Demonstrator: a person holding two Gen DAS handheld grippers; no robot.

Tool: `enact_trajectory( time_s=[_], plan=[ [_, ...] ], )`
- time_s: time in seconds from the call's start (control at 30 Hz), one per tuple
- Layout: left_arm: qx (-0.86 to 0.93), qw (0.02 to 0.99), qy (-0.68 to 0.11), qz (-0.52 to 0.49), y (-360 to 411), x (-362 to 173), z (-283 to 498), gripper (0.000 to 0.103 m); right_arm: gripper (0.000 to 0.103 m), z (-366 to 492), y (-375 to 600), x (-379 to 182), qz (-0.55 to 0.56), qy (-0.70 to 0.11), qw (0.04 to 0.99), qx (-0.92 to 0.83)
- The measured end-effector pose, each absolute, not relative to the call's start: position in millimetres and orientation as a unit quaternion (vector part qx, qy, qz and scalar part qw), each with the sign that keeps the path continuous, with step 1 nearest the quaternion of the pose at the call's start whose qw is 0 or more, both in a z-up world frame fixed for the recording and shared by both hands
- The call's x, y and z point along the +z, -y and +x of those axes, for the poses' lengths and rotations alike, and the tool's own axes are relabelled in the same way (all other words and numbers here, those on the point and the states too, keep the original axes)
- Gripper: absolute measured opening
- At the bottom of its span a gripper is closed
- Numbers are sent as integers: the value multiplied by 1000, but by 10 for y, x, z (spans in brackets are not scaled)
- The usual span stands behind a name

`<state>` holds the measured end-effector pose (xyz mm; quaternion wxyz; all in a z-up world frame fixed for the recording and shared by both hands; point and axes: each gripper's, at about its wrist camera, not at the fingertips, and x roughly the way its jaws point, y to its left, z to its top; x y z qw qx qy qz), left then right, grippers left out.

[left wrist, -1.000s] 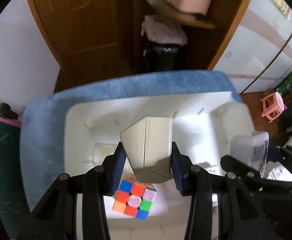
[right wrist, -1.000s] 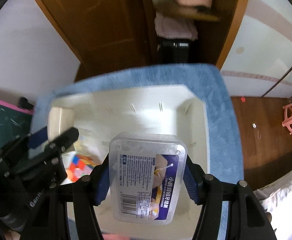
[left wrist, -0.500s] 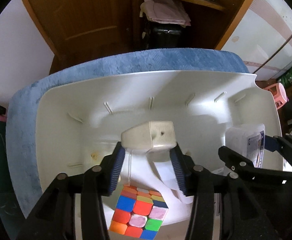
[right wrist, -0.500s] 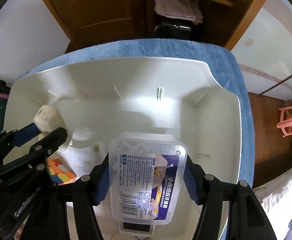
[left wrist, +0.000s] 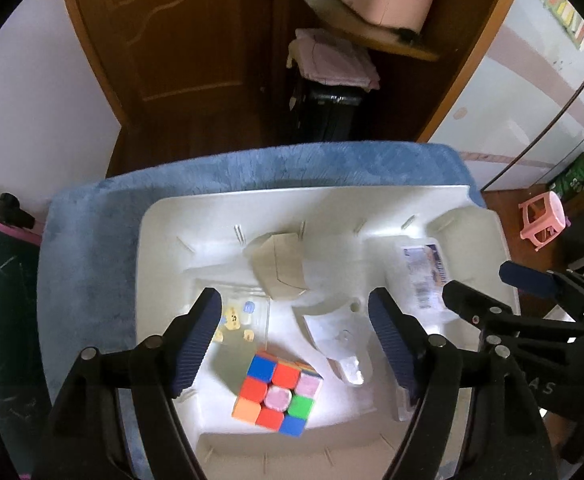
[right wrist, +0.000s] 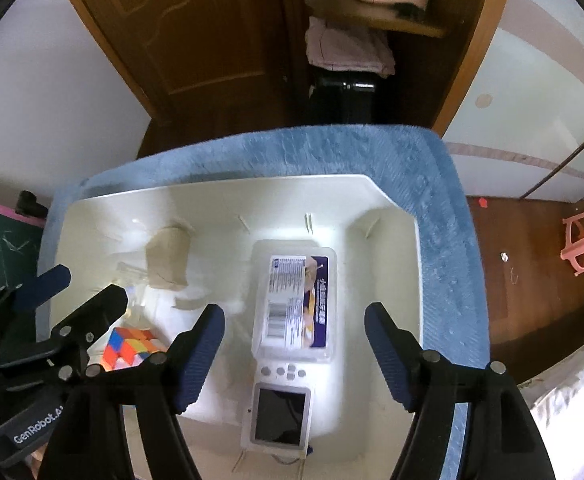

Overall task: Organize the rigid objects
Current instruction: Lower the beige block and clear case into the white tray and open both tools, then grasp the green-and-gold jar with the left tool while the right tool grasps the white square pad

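A white plastic bin sits on a blue mat. In it lie a beige box, a colour cube, a clear toothpick box with a blue label and a small white screen device. My left gripper is open and empty above the bin, over the cube. My right gripper is open and empty above the toothpick box and the device.
The blue mat surrounds the bin. A small clear case with stickers and white plastic pieces also lie in the bin. A wooden door, shelves and a pink stool stand beyond.
Both grippers opened and lifted. The left one let go of the beige box and the right one let go of the toothpick box; both now lie in the bin.
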<state>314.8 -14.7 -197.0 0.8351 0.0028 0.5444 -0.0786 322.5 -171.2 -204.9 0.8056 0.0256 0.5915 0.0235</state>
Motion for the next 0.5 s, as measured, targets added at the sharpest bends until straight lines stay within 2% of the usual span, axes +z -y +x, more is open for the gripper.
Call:
enact_trajectory(
  time_s=[0.5],
  plan=[
    [-63, 869, -491, -11, 103, -1291, 2434, 79, 73, 2388, 1793, -1273, 21, -546, 835, 62]
  ],
)
